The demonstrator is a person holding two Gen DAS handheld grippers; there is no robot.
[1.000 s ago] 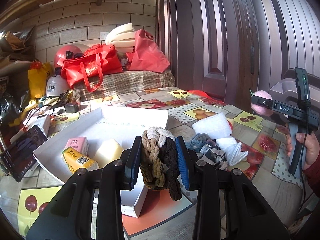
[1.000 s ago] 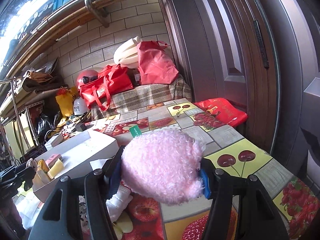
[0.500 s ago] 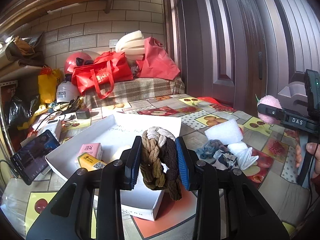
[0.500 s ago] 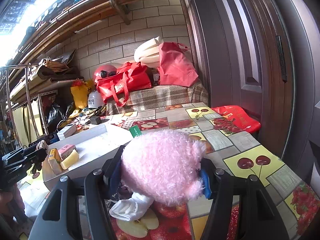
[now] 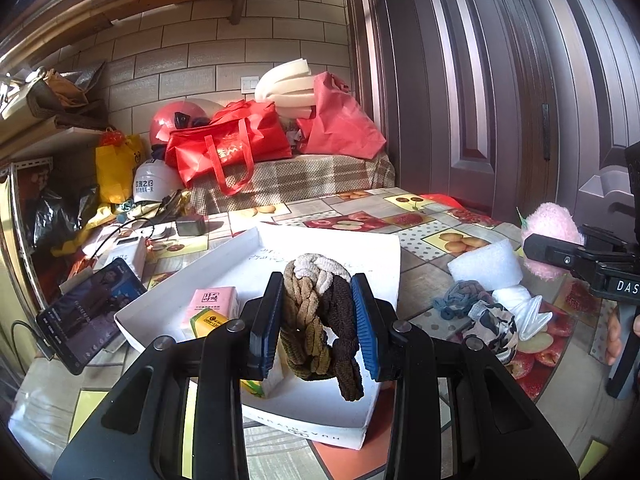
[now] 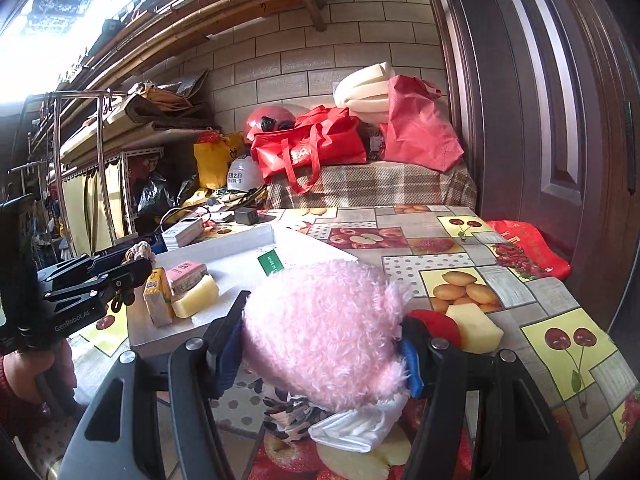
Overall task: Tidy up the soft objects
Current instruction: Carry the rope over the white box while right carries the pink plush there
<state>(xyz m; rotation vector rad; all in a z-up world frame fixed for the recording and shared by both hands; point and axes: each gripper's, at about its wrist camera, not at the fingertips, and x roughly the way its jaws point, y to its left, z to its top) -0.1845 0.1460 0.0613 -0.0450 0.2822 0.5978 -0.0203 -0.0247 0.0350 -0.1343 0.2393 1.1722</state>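
Observation:
My left gripper (image 5: 316, 316) is shut on a braided rope knot (image 5: 320, 320) in beige, tan and brown, held above the near part of a white box (image 5: 328, 252). The box holds a pink packet (image 5: 214, 300), a yellow carton (image 6: 157, 296) and a yellow sponge (image 6: 196, 300). My right gripper (image 6: 320, 344) is shut on a fluffy pink plush (image 6: 324, 332), held above the table right of the box. It also shows in the left wrist view (image 5: 550, 228). Below it lie a white cloth (image 6: 356, 424), a patterned scrunchie (image 5: 492, 328) and a blue-grey scrunchie (image 5: 460, 296).
A white foam block (image 5: 484, 264) and a second yellow sponge (image 6: 474, 326) lie on the fruit-print tablecloth (image 6: 560, 328). A phone (image 5: 88, 312) leans left of the box. Red bags (image 5: 224, 144), helmets and clutter fill the back. A door stands at the right.
Both grippers rose and pulled back, still holding their objects. The box now lies lower and nearer in the left view. The right gripper turned left toward the box.

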